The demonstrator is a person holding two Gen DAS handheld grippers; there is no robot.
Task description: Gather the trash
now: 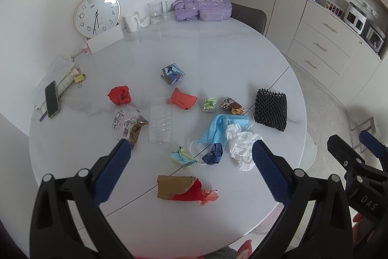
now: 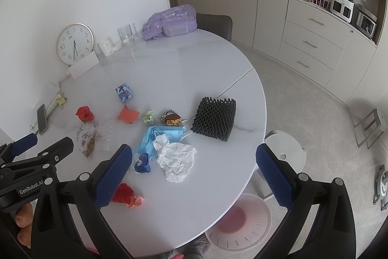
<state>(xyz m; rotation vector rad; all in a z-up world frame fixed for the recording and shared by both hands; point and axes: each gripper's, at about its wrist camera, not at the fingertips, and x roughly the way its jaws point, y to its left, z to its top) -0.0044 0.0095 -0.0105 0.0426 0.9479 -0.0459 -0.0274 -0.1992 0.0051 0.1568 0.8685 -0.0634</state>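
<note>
Several pieces of trash lie scattered on the round white table (image 1: 218, 45): a white crumpled tissue (image 1: 242, 142), a blue face mask (image 1: 220, 128), a black foam net (image 1: 271, 109), a clear plastic bottle (image 1: 160, 123), a torn cardboard piece with red paper (image 1: 179, 187), and small paper wads. My left gripper (image 1: 191, 174) hovers open above the table's near side, holding nothing. My right gripper (image 2: 194, 174) is open too, above the tissue (image 2: 177, 159) and the table edge. A pink-white trash bin (image 2: 242, 220) stands on the floor below the table's edge.
A wall clock (image 1: 97, 13), a mug (image 1: 132, 21), a glass (image 1: 155, 11), a purple backpack (image 1: 203, 6), a phone (image 1: 52, 98) and papers sit at the table's far side. A chair (image 1: 249, 16) stands behind. Cabinets (image 2: 312, 45) line the right wall.
</note>
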